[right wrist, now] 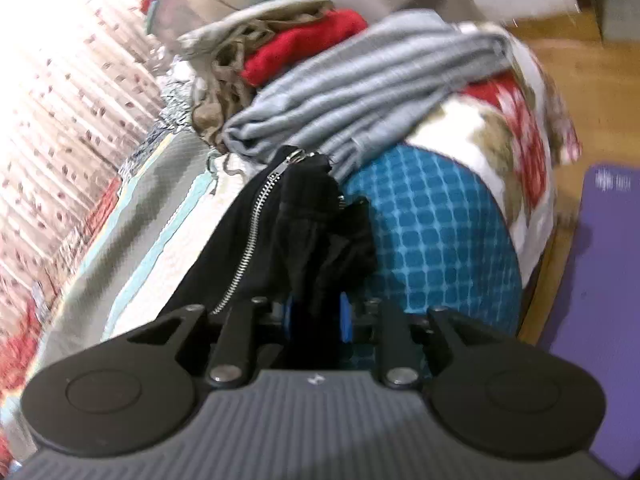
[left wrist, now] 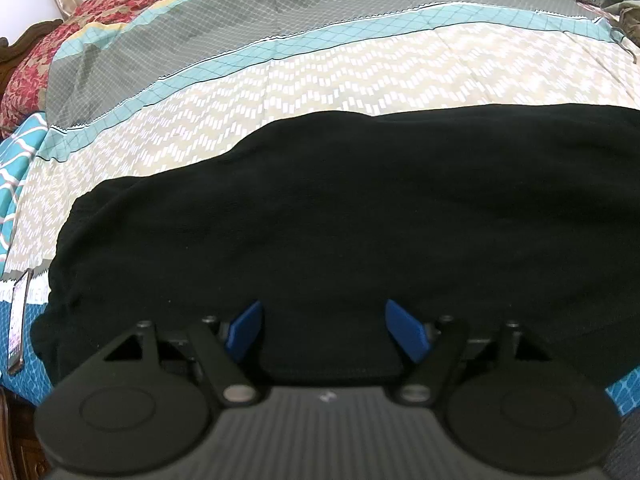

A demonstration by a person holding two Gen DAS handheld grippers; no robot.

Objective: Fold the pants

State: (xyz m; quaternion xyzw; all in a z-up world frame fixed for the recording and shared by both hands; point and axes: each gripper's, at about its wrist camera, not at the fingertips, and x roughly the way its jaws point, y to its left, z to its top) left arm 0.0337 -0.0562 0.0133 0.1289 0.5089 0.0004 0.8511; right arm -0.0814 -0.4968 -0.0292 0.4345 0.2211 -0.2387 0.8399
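Note:
The black pants [left wrist: 340, 216] lie spread across the patterned bedspread [left wrist: 320, 76] in the left wrist view. My left gripper [left wrist: 324, 330] is open, its blue fingers [left wrist: 244, 330] spread just above the pants' near edge. In the right wrist view my right gripper [right wrist: 316, 314] is shut on a bunched end of the black pants [right wrist: 288, 232], lifted off the bed, with a silver zipper [right wrist: 256, 216] showing along the fabric.
A phone [left wrist: 18, 296] lies at the bed's left edge. A pile of clothes, with a grey striped garment [right wrist: 360, 88] and a red one [right wrist: 304, 44], sits at the bed's far end. A purple mat [right wrist: 600, 300] lies on the wooden floor at right.

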